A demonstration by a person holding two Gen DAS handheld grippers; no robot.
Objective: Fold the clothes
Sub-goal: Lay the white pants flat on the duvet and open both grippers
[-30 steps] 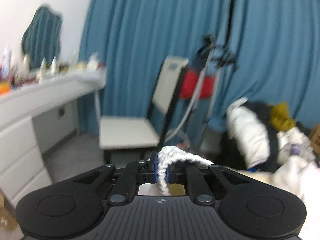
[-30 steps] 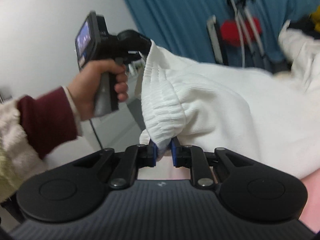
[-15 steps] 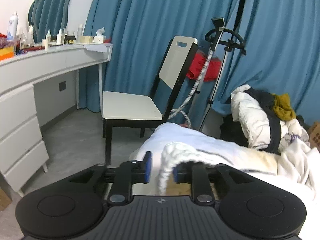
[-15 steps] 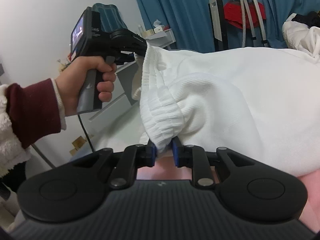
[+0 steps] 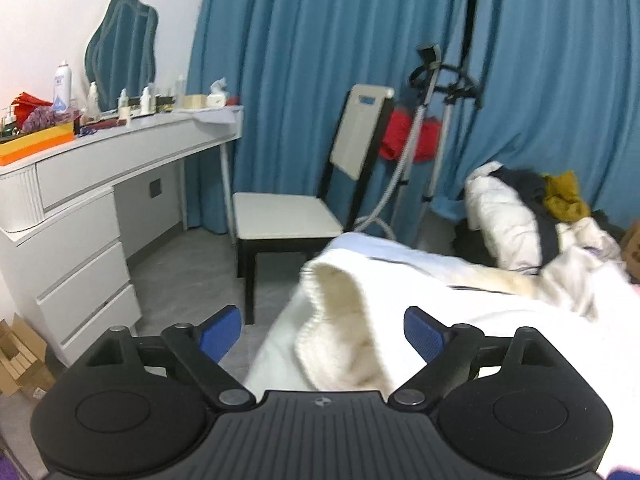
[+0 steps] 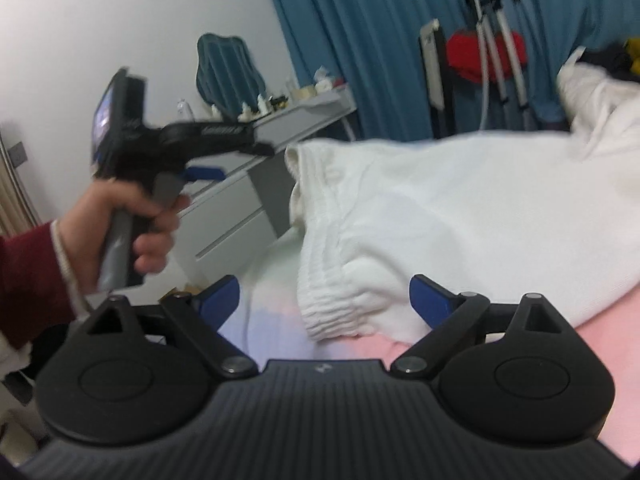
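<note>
Bed (image 6: 600,356), pink sheet: white garment (image 6: 480,216) lies spread across it, ribbed hem (image 6: 328,300) bunched at near edge, not flat. Clothes pile (image 5: 532,208) waits behind. Left tongs (image 5: 322,332) apart, holding nothing; right tongs (image 6: 324,294) apart, hem between them, unclamped. Judged: a fold laid or a spread; smoothing remains.

1 white garment (image 6: 460,216), 2 tongs (image 5: 322,334), 1 chair (image 5: 288,220).
</note>
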